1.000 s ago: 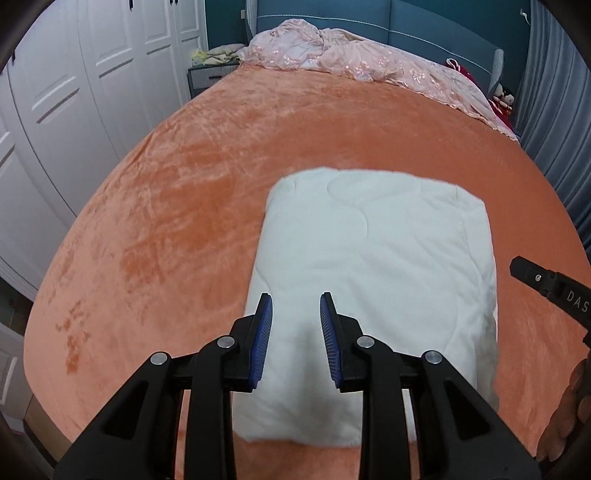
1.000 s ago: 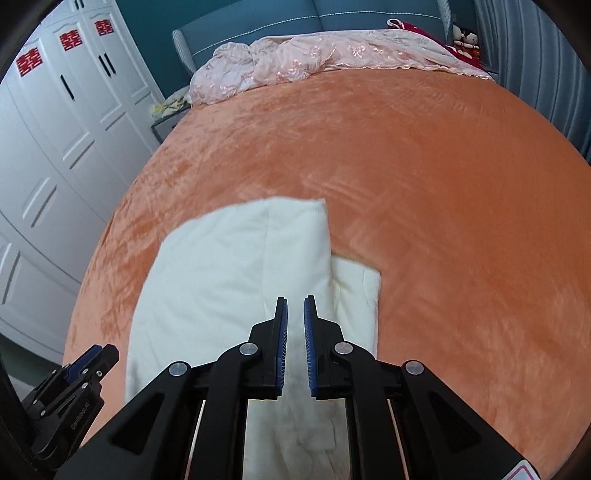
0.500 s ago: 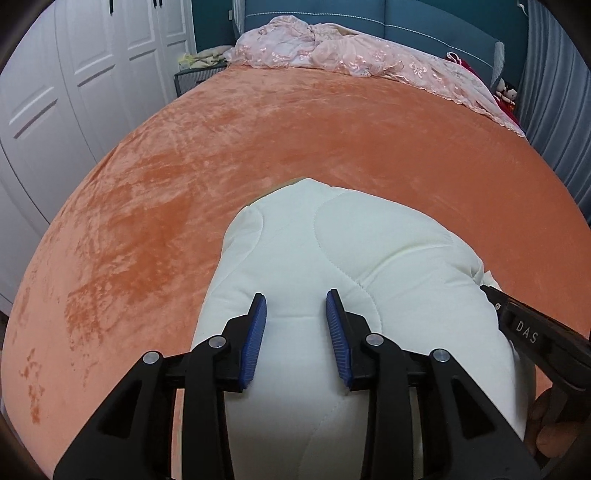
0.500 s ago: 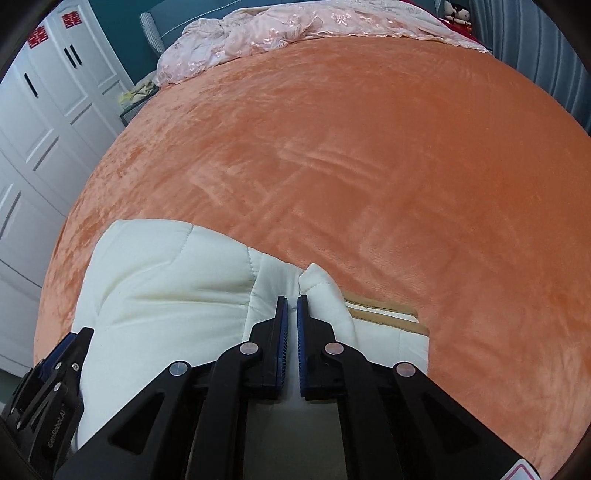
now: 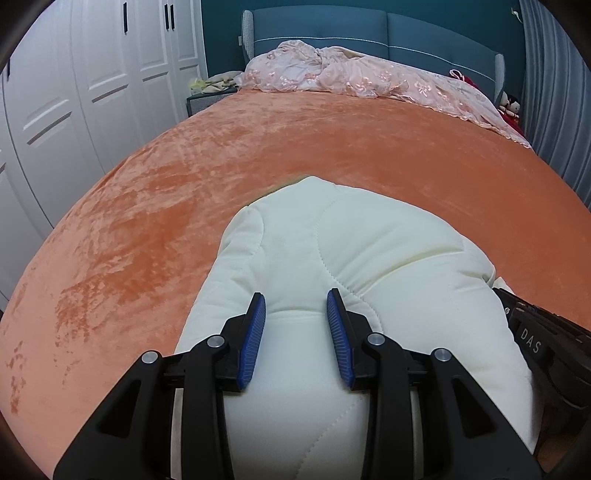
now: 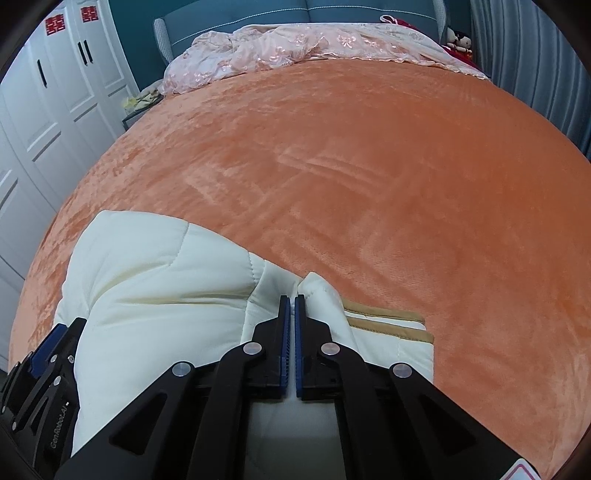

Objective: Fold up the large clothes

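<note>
A folded, cream-white quilted garment [image 5: 354, 258] lies on the orange bed cover [image 5: 184, 192]; it also shows in the right wrist view [image 6: 155, 280], with tan-trimmed edges [image 6: 388, 325] at its right side. My left gripper [image 5: 295, 299] is open, its blue pads pressed down on the near part of the bundle, fabric bulging between them. My right gripper [image 6: 291, 299] is shut on a pinch of the garment's right edge. Each gripper shows at the edge of the other's view.
A pink lace bedspread [image 5: 354, 77] lies crumpled along the blue headboard [image 5: 388, 29]. White wardrobe doors [image 5: 92, 74] stand to the left, with a nightstand [image 5: 207, 99] beside the bed. Grey curtains [image 6: 535, 74] hang at the right.
Both grippers have come down onto the garment and bunched it up. The right gripper has closed fully on its right edge; the left stays open.
</note>
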`<state>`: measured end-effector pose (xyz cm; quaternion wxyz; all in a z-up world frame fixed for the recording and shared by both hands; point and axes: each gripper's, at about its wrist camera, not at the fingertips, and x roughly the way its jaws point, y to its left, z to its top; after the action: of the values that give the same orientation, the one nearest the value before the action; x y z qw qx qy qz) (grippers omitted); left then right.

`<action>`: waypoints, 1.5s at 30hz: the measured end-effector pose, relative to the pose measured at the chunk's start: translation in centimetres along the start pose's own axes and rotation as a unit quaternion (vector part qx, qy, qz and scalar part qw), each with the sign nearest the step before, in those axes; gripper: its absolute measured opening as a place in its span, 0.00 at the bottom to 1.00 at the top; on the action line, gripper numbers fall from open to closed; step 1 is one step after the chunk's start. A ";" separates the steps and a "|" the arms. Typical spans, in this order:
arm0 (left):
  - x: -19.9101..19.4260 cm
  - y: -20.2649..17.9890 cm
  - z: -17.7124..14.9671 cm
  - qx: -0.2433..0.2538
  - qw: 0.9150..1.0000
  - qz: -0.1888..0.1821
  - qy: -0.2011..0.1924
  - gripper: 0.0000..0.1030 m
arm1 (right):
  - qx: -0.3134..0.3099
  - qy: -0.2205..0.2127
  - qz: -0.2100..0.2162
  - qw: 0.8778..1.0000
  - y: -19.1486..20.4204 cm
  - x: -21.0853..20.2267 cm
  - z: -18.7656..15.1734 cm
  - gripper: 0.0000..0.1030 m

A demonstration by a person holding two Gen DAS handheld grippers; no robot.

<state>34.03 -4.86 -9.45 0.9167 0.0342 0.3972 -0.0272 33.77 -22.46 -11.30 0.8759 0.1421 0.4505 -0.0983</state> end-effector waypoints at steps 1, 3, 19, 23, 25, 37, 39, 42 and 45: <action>0.0 0.0 0.0 0.001 1.000 0.001 -0.001 0.32 | 0.001 -0.002 0.001 1.000 0.0 0.0 0.0 0.00; 0.1 0.0 -0.1 0.005 1.000 0.005 -0.001 0.32 | 0.000 -0.005 0.001 1.000 -0.1 -0.1 -0.1 0.00; -11.4 5.5 -5.5 -0.018 0.994 -0.039 0.103 0.72 | -0.002 0.023 0.057 0.998 -3.6 -15.9 -8.6 0.38; -12.4 5.2 -8.4 -0.009 0.992 -0.027 0.126 0.72 | -0.012 0.063 0.047 0.997 -3.8 -15.1 -11.9 0.36; -11.8 4.8 -9.3 0.003 0.990 -0.016 0.139 0.73 | -0.022 0.072 0.037 0.996 -3.7 -14.0 -12.8 0.36; -16.0 4.9 -10.5 0.001 0.994 -0.012 0.111 0.72 | -0.072 0.016 -0.010 0.997 -1.8 -20.2 -14.8 0.61; -17.3 4.9 -11.0 -0.002 0.995 -0.012 0.100 0.73 | -0.075 0.006 -0.009 0.997 -1.9 -21.5 -15.5 0.65; -18.9 4.8 -11.9 0.005 0.997 -0.007 0.080 0.80 | -0.078 -0.003 -0.007 0.997 -2.3 -23.2 -16.7 0.68; -20.5 4.4 -13.0 0.014 0.998 0.000 0.063 0.83 | -0.080 -0.010 -0.004 0.997 -2.4 -24.4 -18.2 0.69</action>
<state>10.90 1.05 -3.14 0.8891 0.0490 0.4541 -0.0312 5.18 -17.46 -1.84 0.8885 0.0683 0.4487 -0.0671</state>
